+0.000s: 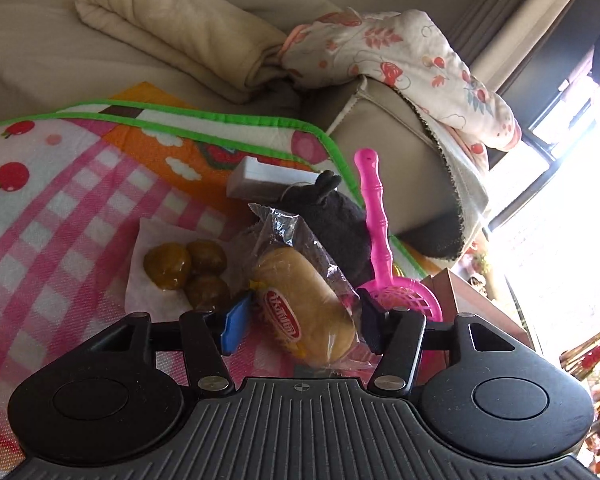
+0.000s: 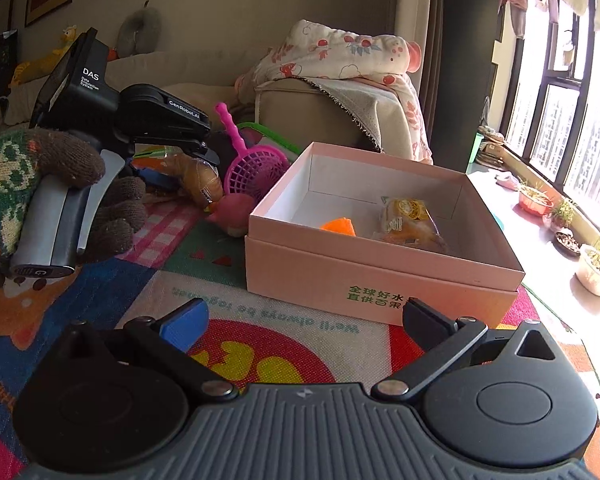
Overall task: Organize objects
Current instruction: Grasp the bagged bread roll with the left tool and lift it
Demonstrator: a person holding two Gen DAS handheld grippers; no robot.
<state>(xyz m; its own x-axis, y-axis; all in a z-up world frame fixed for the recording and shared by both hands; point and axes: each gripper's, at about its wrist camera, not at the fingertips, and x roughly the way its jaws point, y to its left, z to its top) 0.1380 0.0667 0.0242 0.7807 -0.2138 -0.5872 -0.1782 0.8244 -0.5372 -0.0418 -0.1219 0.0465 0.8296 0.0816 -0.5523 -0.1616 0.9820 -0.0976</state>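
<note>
Left gripper [image 1: 298, 322] jaws straddle the wrapped bun [image 1: 306, 304] without pressing — slick film may slip on closure; right gripper [image 2: 304, 320] jaws wide apart, empty, near the pink box [image 2: 380, 276].

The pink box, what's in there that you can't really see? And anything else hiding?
- Orange thing in the pink box, right wrist view: near wall hides its lower part.
- Dark plush toy, left wrist view: wrapped bread roll covers its front.
- Pink scoop, left wrist view: basket partly behind the left tool.
</note>
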